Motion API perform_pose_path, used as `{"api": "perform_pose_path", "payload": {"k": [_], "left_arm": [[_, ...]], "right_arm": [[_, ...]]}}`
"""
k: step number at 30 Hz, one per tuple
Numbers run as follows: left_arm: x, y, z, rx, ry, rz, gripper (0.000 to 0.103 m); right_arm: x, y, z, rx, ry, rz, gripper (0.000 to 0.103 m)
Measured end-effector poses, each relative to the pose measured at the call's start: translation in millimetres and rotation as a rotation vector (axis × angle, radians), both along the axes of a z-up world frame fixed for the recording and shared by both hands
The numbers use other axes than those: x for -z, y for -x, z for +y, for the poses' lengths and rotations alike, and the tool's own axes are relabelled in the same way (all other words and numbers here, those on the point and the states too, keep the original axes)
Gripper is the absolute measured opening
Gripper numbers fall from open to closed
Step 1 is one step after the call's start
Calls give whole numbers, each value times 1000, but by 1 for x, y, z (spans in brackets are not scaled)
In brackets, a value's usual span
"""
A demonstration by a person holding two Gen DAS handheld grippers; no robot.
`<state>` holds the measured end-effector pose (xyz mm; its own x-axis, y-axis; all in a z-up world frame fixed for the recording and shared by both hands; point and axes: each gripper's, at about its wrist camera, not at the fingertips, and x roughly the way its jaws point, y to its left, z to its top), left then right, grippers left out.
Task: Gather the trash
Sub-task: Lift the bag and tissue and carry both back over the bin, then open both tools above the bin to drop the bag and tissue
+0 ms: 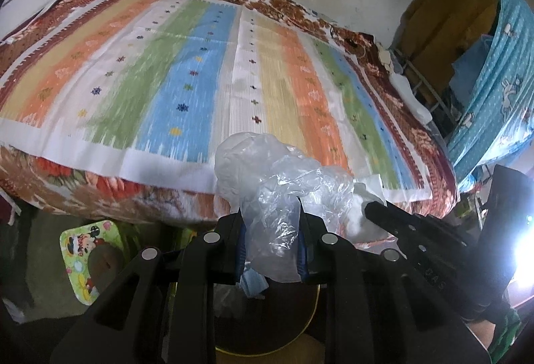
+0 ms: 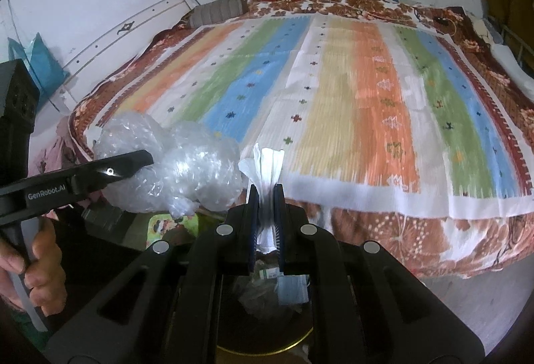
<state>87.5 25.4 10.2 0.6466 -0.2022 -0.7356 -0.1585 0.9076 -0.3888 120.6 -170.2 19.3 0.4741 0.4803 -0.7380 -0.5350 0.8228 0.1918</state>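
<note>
My left gripper (image 1: pixel 272 230) is shut on a crumpled clear plastic bag (image 1: pixel 277 184), which bulges above and hangs below the jaws. In the right wrist view the same bag (image 2: pixel 187 170) shows as a bubbly clear lump at the left, with the left gripper's finger (image 2: pixel 133 163) across it. My right gripper (image 2: pixel 266 217) is shut on a white tissue (image 2: pixel 265 163) that sticks up between its pads. In the left wrist view that tissue (image 1: pixel 358 207) shows beside the bag, and the right gripper's finger (image 1: pixel 390 217) is just below it. Both grippers hover over a round bin (image 2: pixel 267 344) with a gold rim, which holds several pieces of trash.
A bed with a striped coloured sheet (image 1: pixel 207 70) fills the view ahead, its edge just beyond the grippers. A green cartoon stool (image 1: pixel 90 257) stands on the floor at the left. Blue printed cloth (image 1: pixel 500 90) hangs at the right. A hand (image 2: pixel 40 264) grips the left tool's handle.
</note>
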Motion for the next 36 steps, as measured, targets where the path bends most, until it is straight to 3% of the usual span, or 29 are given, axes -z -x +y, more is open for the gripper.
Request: {"api": "perform_pose_path", "payload": {"k": [11, 16, 27, 36], "left_arm": [[25, 19, -13, -15, -75, 103, 22], [36, 20, -27, -16, -198, 149, 22], [66, 11, -48, 12, -274, 255, 22], [115, -7, -50, -22, -228, 434, 22]], "right_arm": [[33, 27, -5, 6, 63, 62, 8], [64, 29, 2, 2, 123, 155, 8], [97, 18, 2, 35, 166, 286, 8], [130, 5, 8, 68, 229, 373, 8]]}}
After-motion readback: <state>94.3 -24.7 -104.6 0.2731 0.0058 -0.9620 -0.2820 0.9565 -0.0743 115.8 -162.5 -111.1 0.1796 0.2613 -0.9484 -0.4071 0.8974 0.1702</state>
